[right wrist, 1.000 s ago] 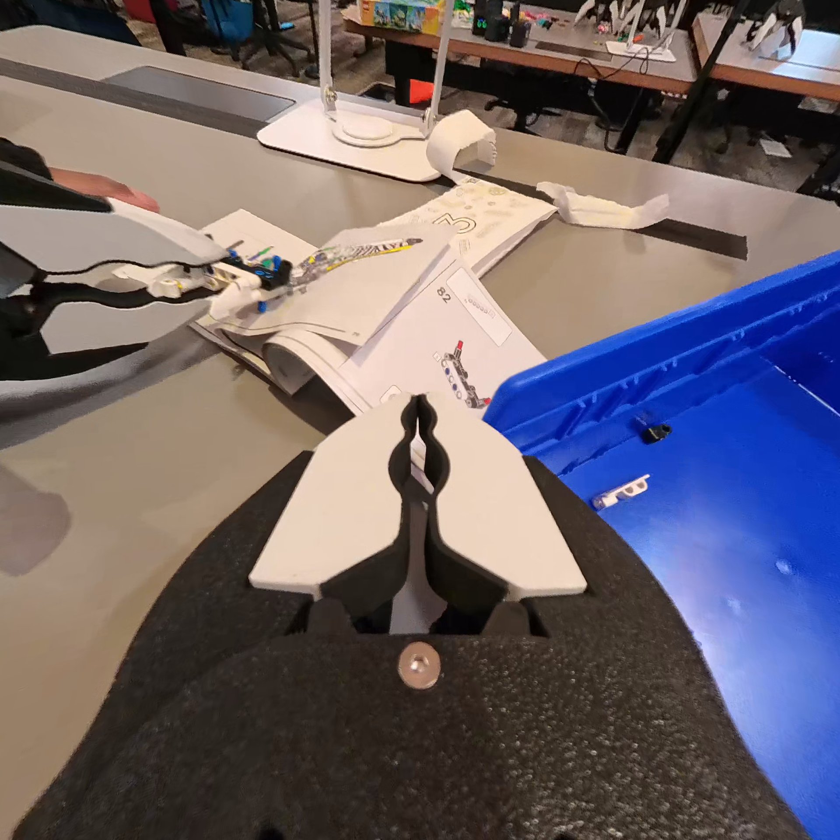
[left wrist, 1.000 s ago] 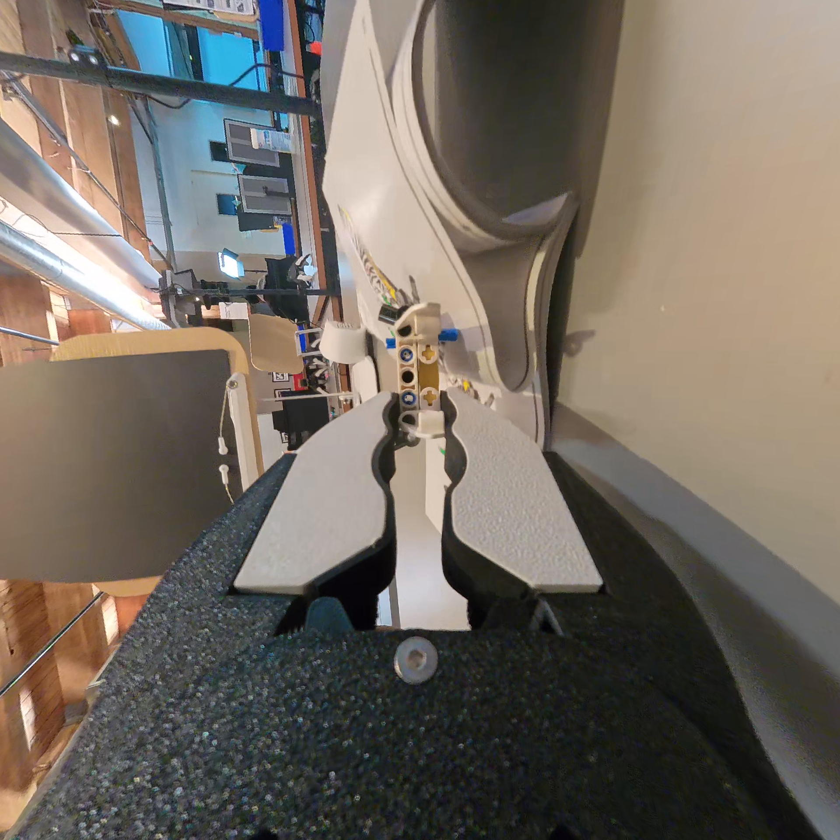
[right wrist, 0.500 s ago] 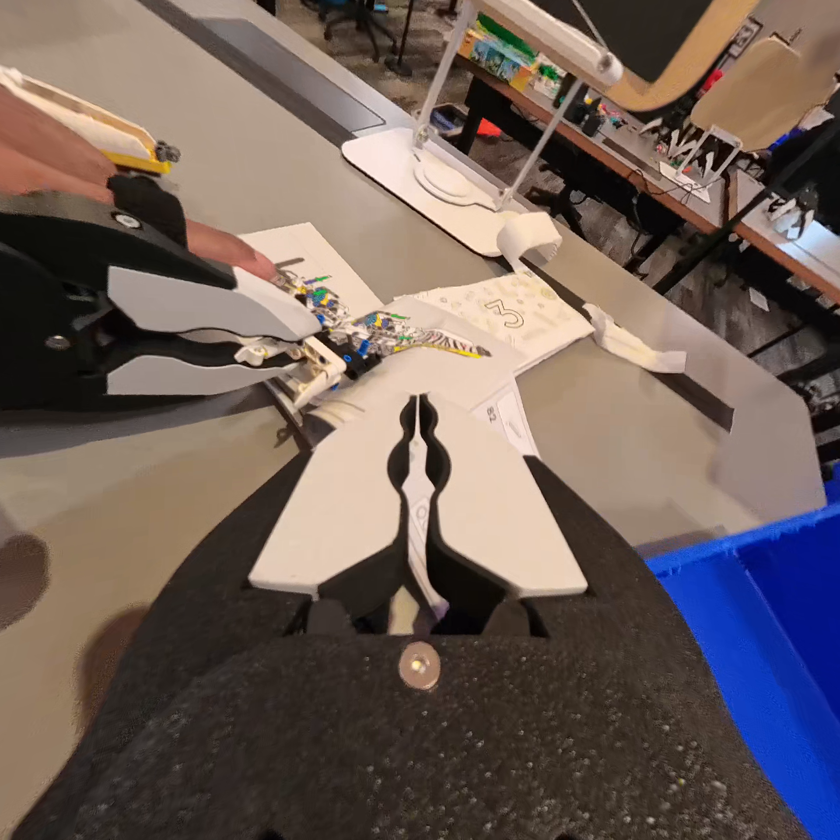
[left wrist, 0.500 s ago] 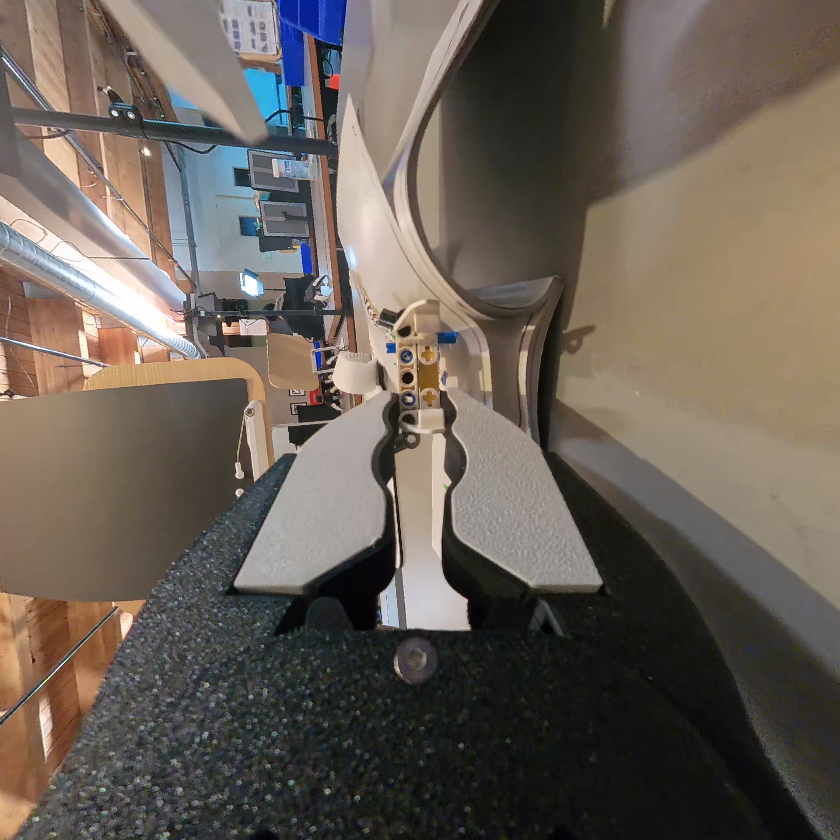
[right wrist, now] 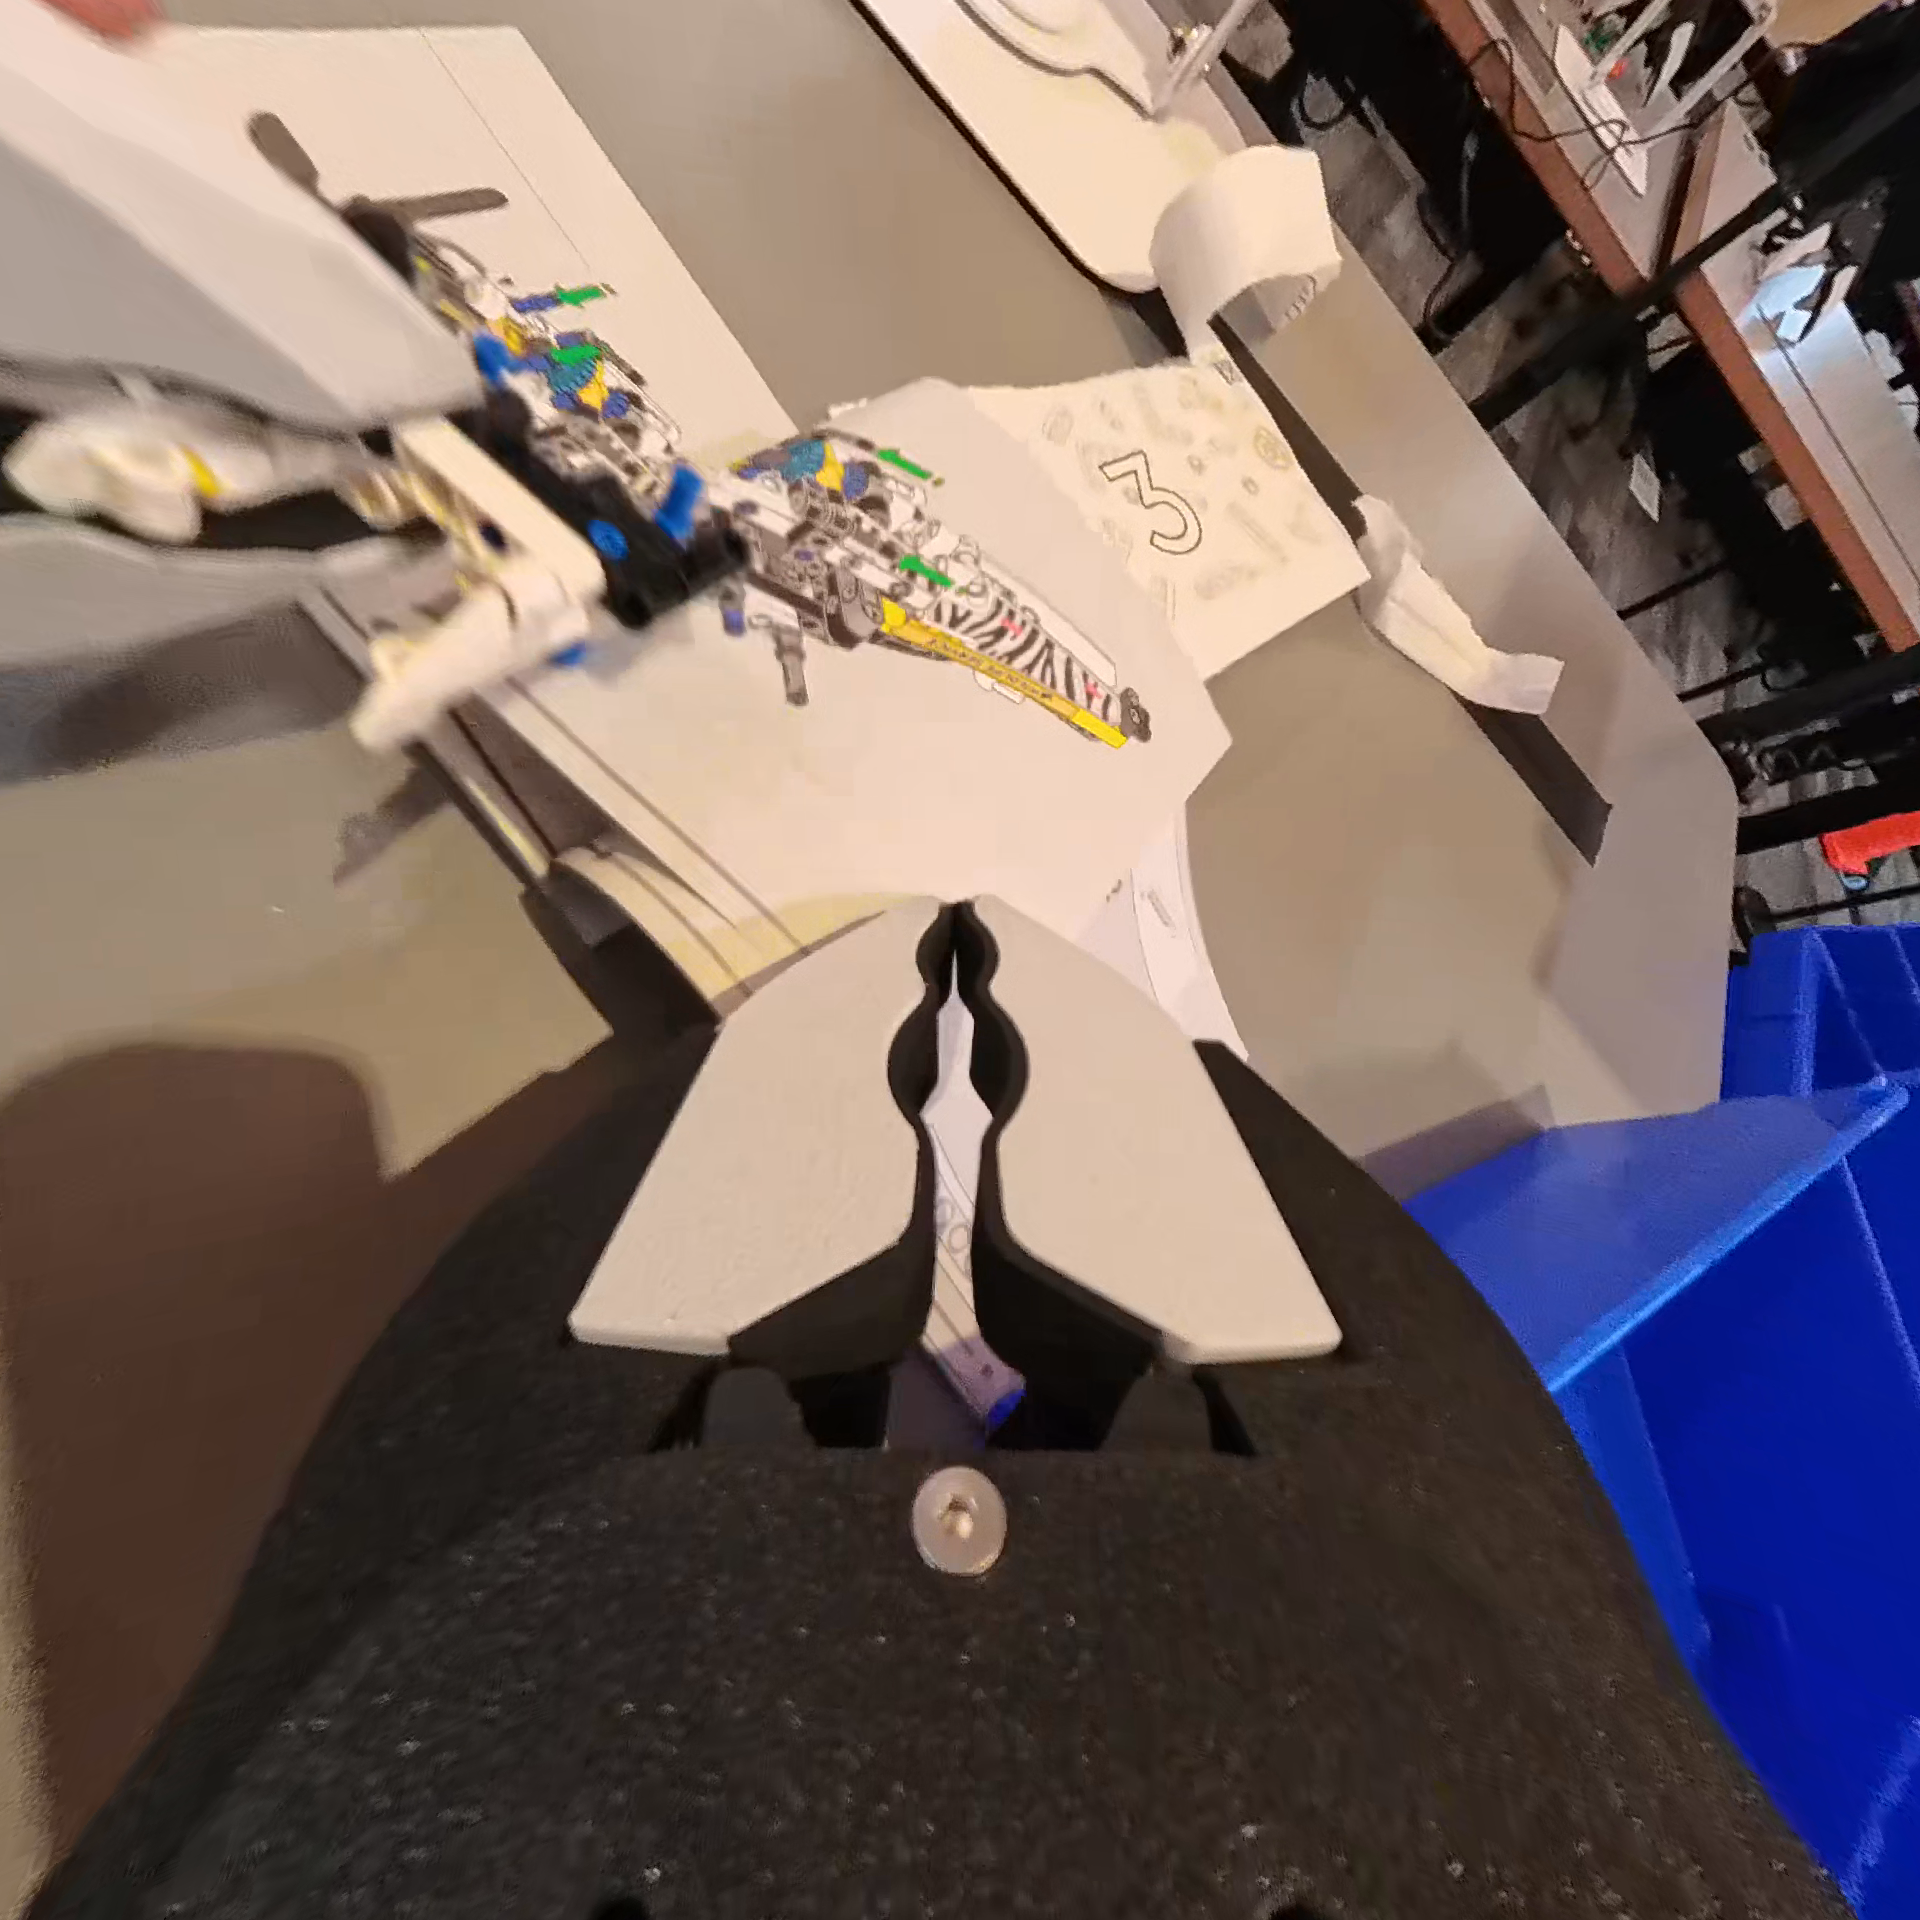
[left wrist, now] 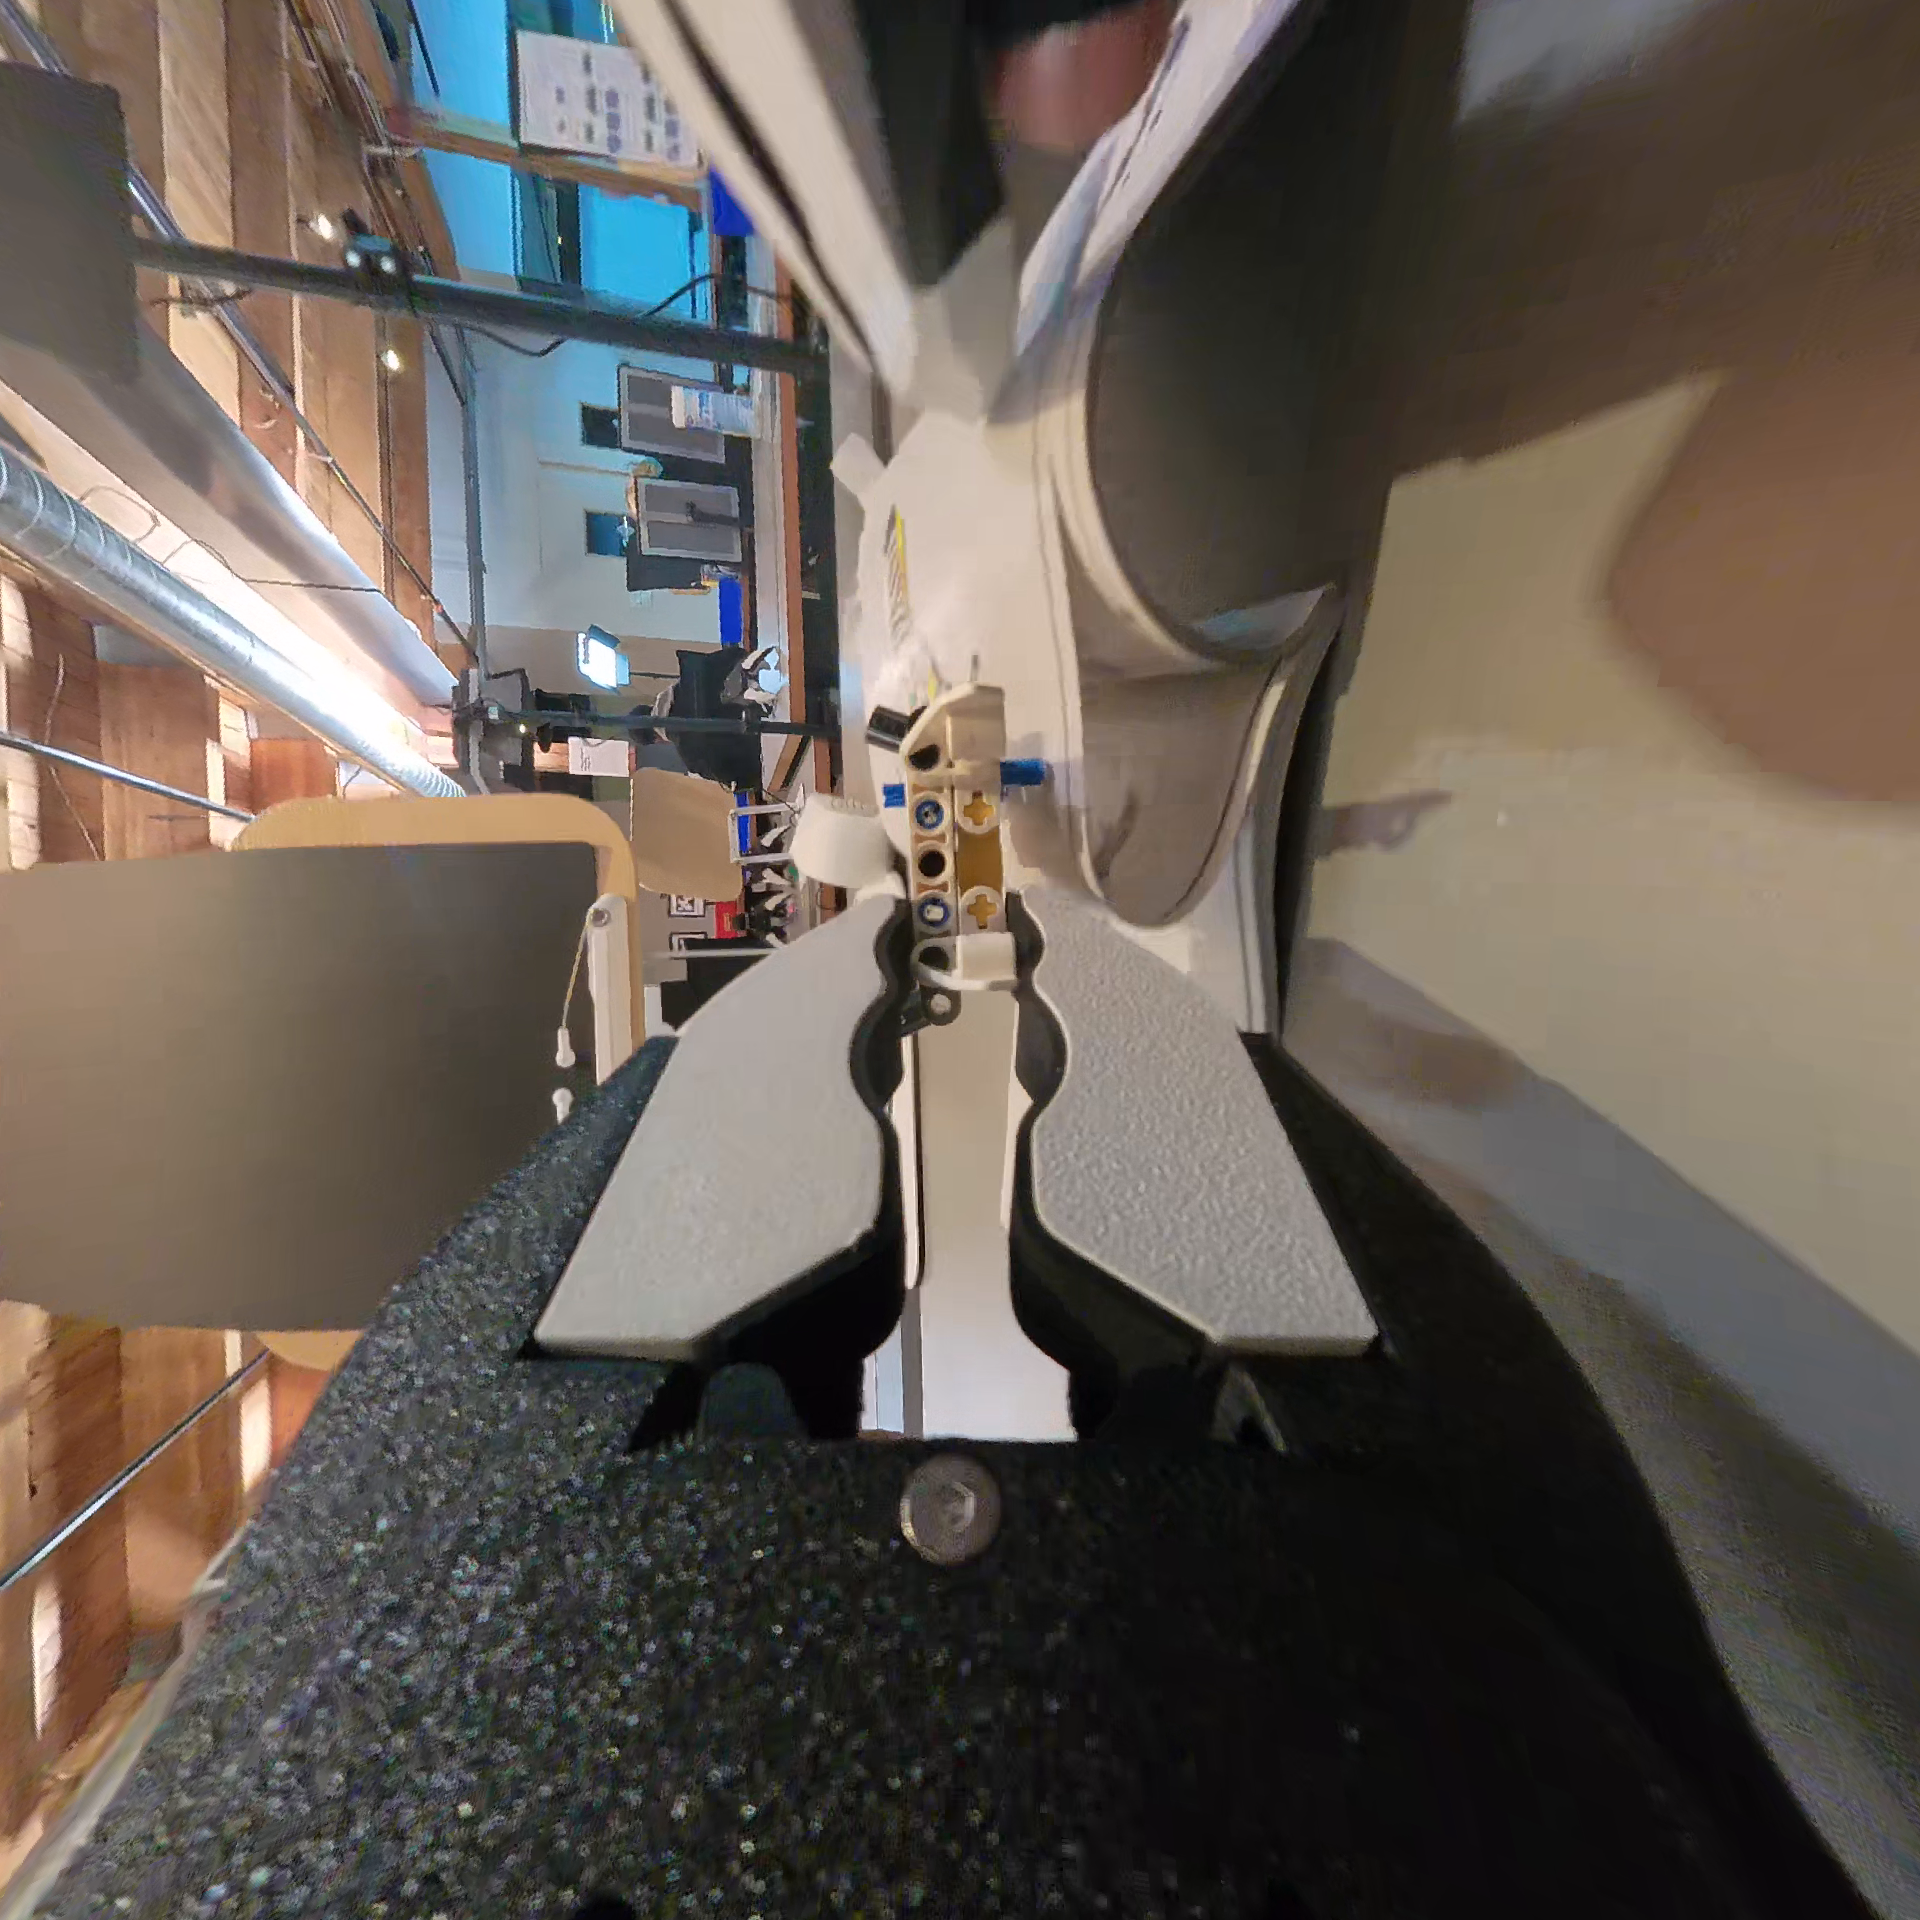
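My left gripper [left wrist: 956, 925] is turned on its side and shut on a small brick assembly [left wrist: 951, 821] of white and tan beams with blue pins. The assembly sticks out past the fingertips. The right wrist view shows this gripper [right wrist: 416, 488] at the upper left, holding the assembly [right wrist: 540, 561] above an open instruction booklet [right wrist: 935, 748]. My right gripper [right wrist: 957, 914] is shut, its tips together with nothing showing between them. It hovers over the near edge of the booklet, below and to the right of the assembly.
The booklet lies on a grey table [right wrist: 208, 883]. A blue bin [right wrist: 1714, 1299] stands at the right. A curled white paper strip [right wrist: 1247, 229] and a white lamp base [right wrist: 1039, 42] lie farther back. A blurred hand [left wrist: 1766, 623] shows at the right of the left wrist view. My right fingertips sit around 9 cm from my left ones.
My right gripper has swung left from the blue bin toward the booklet and the left gripper, staying shut. My left gripper keeps its hold on the assembly.
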`<state>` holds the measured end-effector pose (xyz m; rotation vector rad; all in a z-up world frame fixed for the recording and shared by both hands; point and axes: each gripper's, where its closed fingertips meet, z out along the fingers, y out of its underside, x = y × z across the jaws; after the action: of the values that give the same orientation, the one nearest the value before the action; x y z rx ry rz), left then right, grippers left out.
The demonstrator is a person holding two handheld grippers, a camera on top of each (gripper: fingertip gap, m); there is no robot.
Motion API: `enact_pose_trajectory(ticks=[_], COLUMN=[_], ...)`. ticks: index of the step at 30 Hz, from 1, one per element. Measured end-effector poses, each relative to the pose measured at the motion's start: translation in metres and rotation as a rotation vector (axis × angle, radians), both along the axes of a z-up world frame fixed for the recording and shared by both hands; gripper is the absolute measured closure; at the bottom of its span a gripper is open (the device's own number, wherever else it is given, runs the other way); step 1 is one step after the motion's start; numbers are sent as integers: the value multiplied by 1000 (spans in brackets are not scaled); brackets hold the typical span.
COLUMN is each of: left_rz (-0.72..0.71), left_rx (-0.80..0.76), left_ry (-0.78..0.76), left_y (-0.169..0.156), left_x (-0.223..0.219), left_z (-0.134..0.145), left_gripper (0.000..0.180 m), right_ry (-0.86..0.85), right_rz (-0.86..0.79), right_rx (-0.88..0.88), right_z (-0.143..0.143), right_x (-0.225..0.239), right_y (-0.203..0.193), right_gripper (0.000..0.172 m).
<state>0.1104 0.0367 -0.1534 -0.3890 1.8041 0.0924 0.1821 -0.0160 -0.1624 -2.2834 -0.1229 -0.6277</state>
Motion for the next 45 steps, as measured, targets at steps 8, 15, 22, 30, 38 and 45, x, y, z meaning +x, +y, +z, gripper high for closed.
enact_pose_trajectory(ticks=[8,15,22,30,38,45], left_rz=[100,19,-30,-125,-301,-361], left_rx=[-5,5,24,86,305,447], left_ry=[56,63,57,-40,-90,-120], left_y=[40,11,-9,-9,-19,-28], left_x=[-5,17,28,-15,-80,-100], left_z=[-11,-15,-14,-6,-16,-14], left_gripper=[162,162,162,162,162,162], right_ry=[-4,-62,-61,101,435,528], right_rz=[-34,-9,52,246,504,572], right_rx=[-44,40,144,240,191,32], right_z=[-14,10,34,38,25,1], right_x=[4,-5,-18,-55,-118,-154], right_y=[-20,-33,-36,-8,21,25], right_gripper=[172,169,168,161,153,152])
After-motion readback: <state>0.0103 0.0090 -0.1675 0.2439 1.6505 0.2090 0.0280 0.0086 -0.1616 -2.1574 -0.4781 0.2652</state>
